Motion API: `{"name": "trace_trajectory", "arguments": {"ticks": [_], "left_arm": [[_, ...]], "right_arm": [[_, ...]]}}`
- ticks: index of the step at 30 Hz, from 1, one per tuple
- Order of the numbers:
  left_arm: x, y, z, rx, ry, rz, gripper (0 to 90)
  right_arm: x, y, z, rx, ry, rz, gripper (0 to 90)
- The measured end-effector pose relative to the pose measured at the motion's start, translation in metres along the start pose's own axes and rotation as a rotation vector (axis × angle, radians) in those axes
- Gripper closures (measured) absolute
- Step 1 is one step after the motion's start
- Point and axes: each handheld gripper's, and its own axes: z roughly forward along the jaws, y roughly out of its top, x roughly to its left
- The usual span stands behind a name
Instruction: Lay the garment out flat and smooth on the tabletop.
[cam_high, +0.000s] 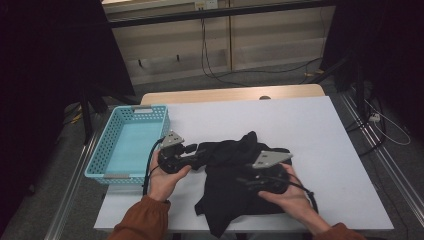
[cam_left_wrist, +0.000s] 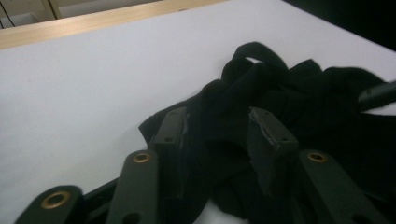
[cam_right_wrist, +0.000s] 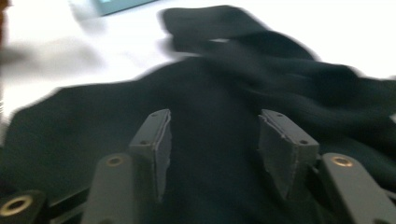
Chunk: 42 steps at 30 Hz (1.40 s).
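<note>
While the black cloth (cam_high: 235, 175) lies crumpled, both grippers — left gripper (cam_left_wrist: 217, 135), right gripper (cam_right_wrist: 212, 140) — gape wide over it, gripping nothing.

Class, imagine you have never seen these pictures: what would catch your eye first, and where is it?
First, the crumpled black garment near the front middle of the white table, dark against the pale surface. Then the two hand-held grippers at it: the left hand-held gripper and the right hand-held gripper, both with jaws open over the cloth. A turquoise basket sits at the left edge.
</note>
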Motion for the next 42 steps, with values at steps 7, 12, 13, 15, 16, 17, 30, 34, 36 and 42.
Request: {"name": "trace_trajectory", "arguments": {"ticks": [7, 12, 13, 15, 16, 17, 30, 34, 36, 42], "left_arm": [[0.002, -0.002, 0.002, -0.012, 0.004, -0.004, 35.9], [0.006, -0.003, 0.005, -0.014, 0.029, -0.032, 27.7], [0.007, -0.004, 0.006, -0.012, 0.029, -0.032, 26.5], [0.008, -0.005, 0.008, -0.015, 0.017, -0.037, 24.7], [0.009, -0.005, 0.009, -0.015, 0.018, -0.038, 24.1], [0.009, -0.006, 0.009, -0.013, 0.024, -0.039, 23.7], [0.009, -0.007, 0.012, -0.006, 0.042, -0.032, 21.8], [0.009, -0.007, 0.012, -0.006, 0.042, -0.034, 21.9], [0.008, -0.007, 0.012, -0.003, 0.041, -0.033, 21.9], [0.006, -0.007, 0.013, 0.004, 0.034, -0.025, 22.8]], "right_arm": [[0.04, 0.014, 0.055, 0.059, 0.055, -0.042, 36.5], [0.053, 0.016, 0.075, 0.062, 0.037, -0.041, 30.2], [0.055, 0.016, 0.077, 0.056, 0.04, -0.039, 30.1], [0.058, 0.018, 0.078, 0.041, 0.046, -0.033, 27.8], [0.06, 0.019, 0.079, 0.036, 0.049, -0.034, 25.6], [0.062, 0.019, 0.081, 0.042, 0.052, -0.043, 25.1], [0.056, 0.009, 0.077, 0.073, -0.025, 0.002, 81.7], [0.05, 0.006, 0.058, 0.025, -0.015, 0.001, 83.4], [0.047, 0.004, 0.044, 0.003, -0.017, 0.005, 83.6], [0.034, -0.006, -0.003, -0.045, -0.054, 0.012, 84.0]]}}
